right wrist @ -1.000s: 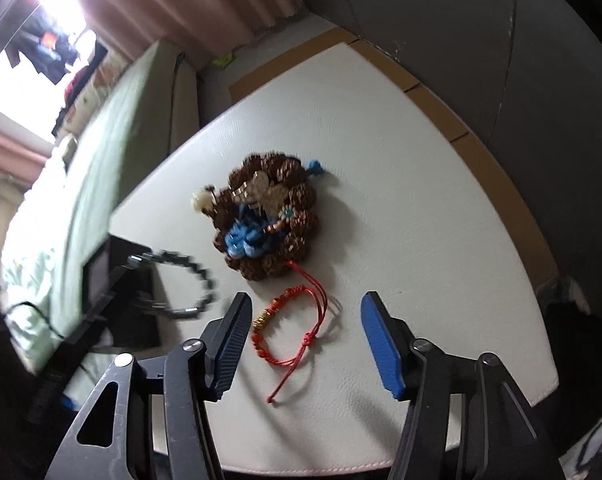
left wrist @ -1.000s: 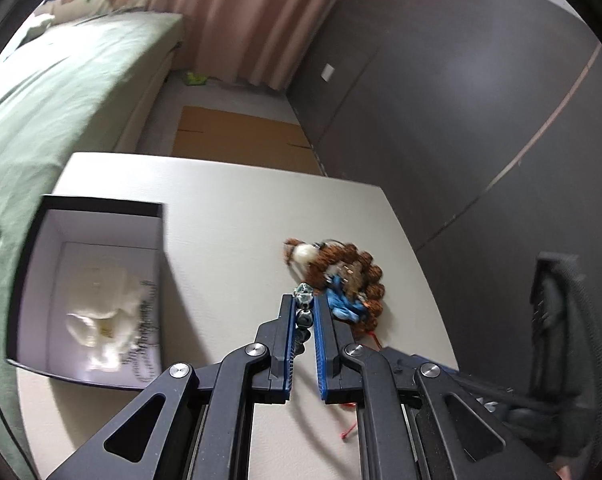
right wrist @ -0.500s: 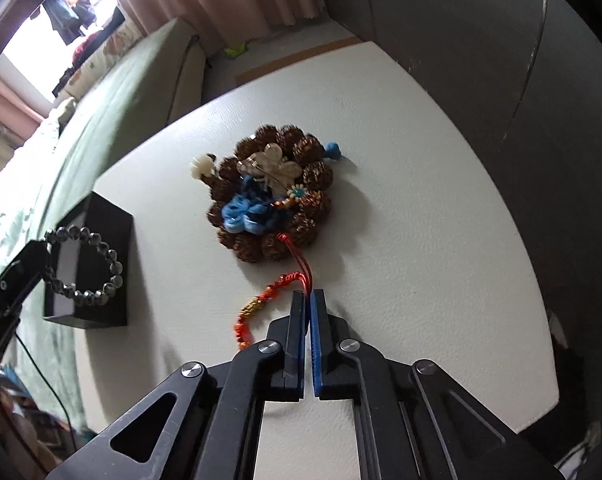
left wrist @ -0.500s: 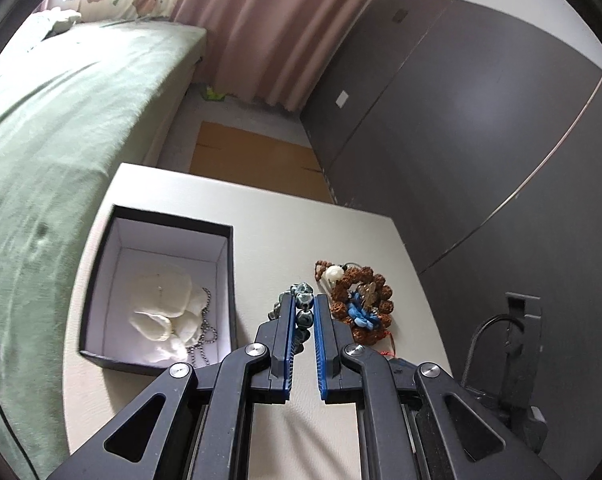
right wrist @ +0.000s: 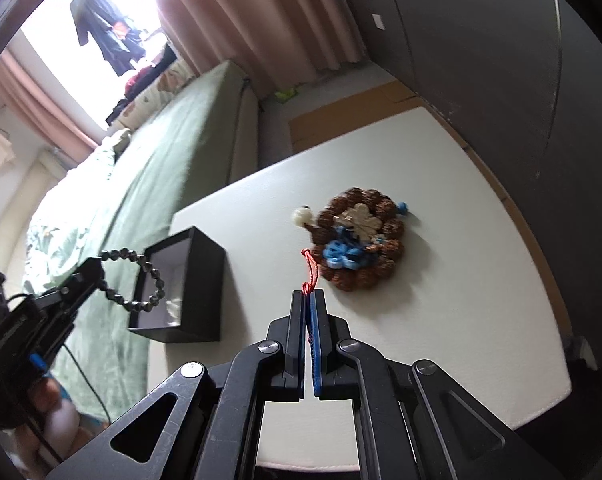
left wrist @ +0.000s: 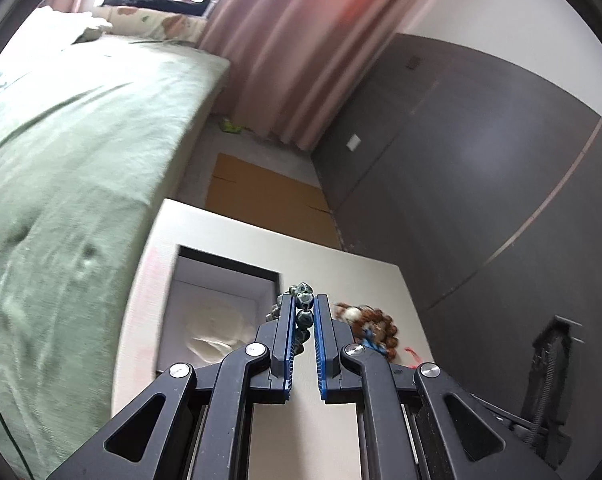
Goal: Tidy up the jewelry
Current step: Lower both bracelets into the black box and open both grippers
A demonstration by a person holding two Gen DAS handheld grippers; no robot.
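Left jaws clamp bead bracelet (left wrist: 303,308), right jaws – red cord (right wrist: 309,276)

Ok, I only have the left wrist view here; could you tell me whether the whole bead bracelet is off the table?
Observer: Yes. In the right wrist view the dark bead bracelet hangs as a full loop from the left gripper, clear of the table.
Operator: Thank you. What is the right gripper doing?
Observer: The right gripper is shut on the red cord bracelet, whose loop sticks out past its tips.
Operator: Is anything on the brown bead pile?
Observer: A pale flower-shaped piece lies on top of the brown bead pile.
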